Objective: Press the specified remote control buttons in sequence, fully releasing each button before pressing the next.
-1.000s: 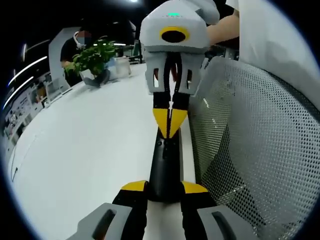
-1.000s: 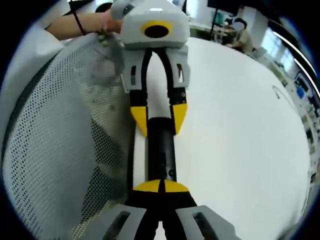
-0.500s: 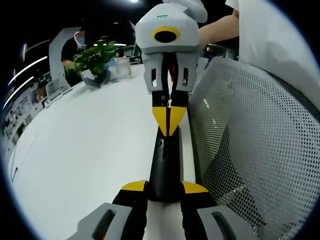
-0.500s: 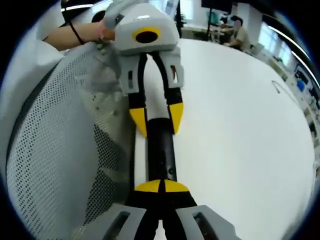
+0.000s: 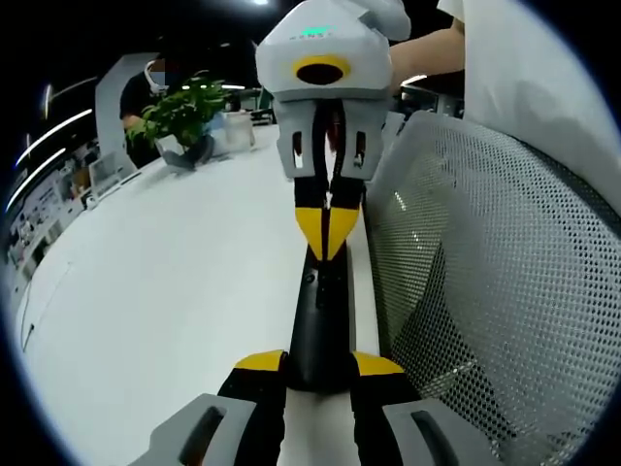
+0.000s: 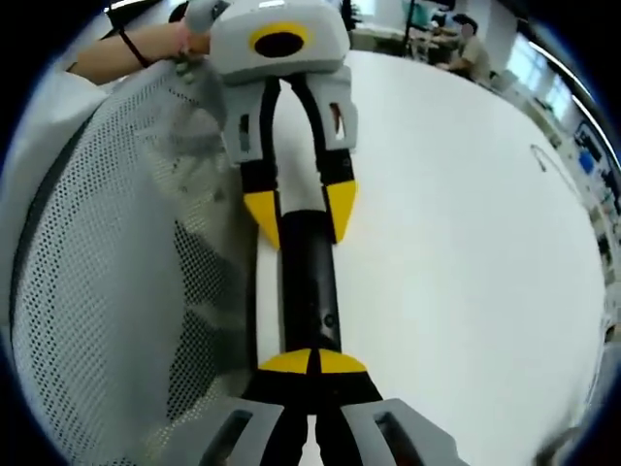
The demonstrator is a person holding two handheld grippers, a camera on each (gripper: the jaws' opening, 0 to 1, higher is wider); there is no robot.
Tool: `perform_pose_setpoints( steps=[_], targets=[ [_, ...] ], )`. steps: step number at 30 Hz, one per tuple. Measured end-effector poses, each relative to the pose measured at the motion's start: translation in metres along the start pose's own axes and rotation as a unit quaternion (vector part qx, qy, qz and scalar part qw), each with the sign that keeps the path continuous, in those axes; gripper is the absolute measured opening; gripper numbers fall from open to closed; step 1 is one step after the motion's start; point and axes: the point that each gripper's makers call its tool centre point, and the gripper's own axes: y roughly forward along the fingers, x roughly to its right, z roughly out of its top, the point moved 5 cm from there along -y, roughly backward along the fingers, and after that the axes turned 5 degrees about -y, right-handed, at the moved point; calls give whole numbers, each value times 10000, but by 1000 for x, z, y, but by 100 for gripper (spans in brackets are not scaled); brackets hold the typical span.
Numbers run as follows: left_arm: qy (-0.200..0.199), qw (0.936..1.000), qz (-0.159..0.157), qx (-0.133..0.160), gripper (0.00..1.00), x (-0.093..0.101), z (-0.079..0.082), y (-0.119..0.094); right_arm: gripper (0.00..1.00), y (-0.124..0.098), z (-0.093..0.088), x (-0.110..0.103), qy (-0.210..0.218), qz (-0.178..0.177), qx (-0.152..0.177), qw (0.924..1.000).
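A slim black remote (image 5: 318,311) lies along the table edge. My left gripper (image 5: 318,364) is shut on it, one yellow fingertip on each side of its near end. My right gripper (image 5: 328,233) comes in from the far side, shut, with its closed yellow tips resting on the remote's far end. In the right gripper view the remote (image 6: 309,291) runs up from my shut right gripper (image 6: 312,362) to the left gripper (image 6: 301,214), which clamps its other end. Which button lies under the tips is hidden.
A white table (image 5: 165,291) spreads to one side of the remote. A grey mesh chair back (image 5: 485,291) stands close on the other side. A potted plant (image 5: 184,116) sits at the far edge, with people seated beyond. A person's arm (image 6: 136,49) holds the left gripper.
The right gripper's body has swung slightly while its closed tips stayed on the remote's end. The left gripper's hold on the remote is the same.
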Motion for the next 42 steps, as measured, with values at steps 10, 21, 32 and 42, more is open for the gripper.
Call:
perform_pose_setpoints(
  steps=[10,21,32,42],
  targets=[
    [-10,10000,17,6,25,0,0,0,0,3,7,0,-381,42,-771,9963],
    [-7,10000,18,-2,25,0,0,0,0,0,1,3,122,315,-376,9987],
    [-15,10000,17,-22,25,0,1,0,0,-5,-16,5,1124,529,709,9897],
    [-17,10000,16,-14,25,-1,1,1,0,-7,-17,1,1012,321,786,9912]
  ],
)
